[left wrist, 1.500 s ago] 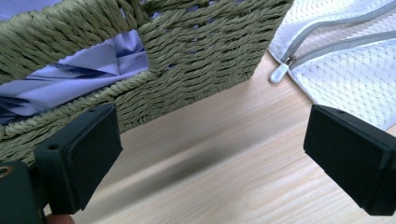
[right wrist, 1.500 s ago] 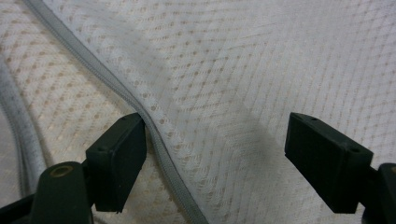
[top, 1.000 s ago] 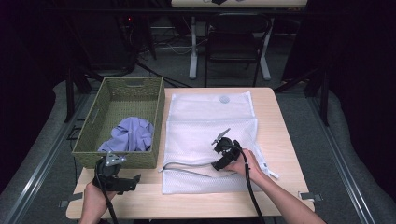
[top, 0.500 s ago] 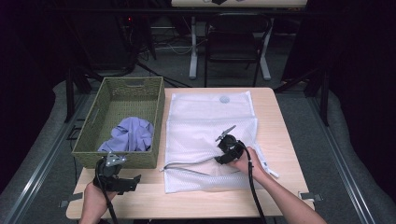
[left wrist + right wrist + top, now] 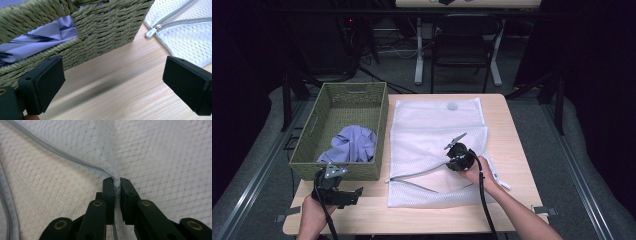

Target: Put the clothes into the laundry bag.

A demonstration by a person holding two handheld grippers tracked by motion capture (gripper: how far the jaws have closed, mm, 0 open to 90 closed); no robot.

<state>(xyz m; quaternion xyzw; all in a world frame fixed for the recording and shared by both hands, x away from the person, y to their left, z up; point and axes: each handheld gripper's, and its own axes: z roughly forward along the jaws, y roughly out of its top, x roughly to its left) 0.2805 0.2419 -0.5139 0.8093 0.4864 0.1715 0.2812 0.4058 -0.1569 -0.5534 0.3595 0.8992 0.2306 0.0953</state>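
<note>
A white mesh laundry bag [image 5: 437, 125] lies flat on the wooden table [image 5: 512, 125], its grey zipper [image 5: 417, 175] partly undone near the front. My right gripper [image 5: 453, 159] rests on the bag's middle. Its jaws have just been closing, and in the right gripper view the right gripper [image 5: 117, 182] is shut on a pinched fold of the mesh bag [image 5: 150, 157]. My left gripper [image 5: 356, 195] is held at the table's front left with its jaws wide apart. The left gripper [image 5: 112, 85] has nothing between its pads and faces the basket [image 5: 100, 30].
A green woven basket [image 5: 352, 92] stands left of the bag with a lavender cloth [image 5: 349, 145] inside, the cloth [image 5: 37, 40] showing through the handle cutout. The zipper pull [image 5: 152, 31] lies near the basket's corner. A dark chair [image 5: 462, 35] stands beyond the table.
The right gripper's jaws have closed on a fold of the mesh, and the hand has barely shifted. The left gripper has stayed where it was.
</note>
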